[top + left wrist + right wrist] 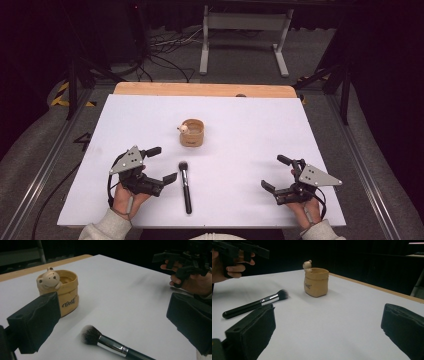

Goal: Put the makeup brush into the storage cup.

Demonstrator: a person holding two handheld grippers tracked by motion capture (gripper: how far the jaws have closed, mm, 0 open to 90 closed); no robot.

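Observation:
A black-handled makeup brush (185, 185) lies on the white table, bristles pointing away from the person; its bristles (89, 334) and silver ferrule show close in the left gripper view, and it appears as brush (254, 304) in the right gripper view. Behind it stands a tan cup (192, 132) with a small bear figure on its rim, cup (61, 291), cup (316, 281). My left gripper (161, 164) is open just left of the brush, holding nothing. My right gripper (276, 173) is open at the table's right front, well apart from the brush.
The white table top (240, 115) has a wooden strip (205, 89) along its far edge. Beyond it stand a metal frame (245, 35) and cables on the floor. A hand holds each gripper at the near edge.

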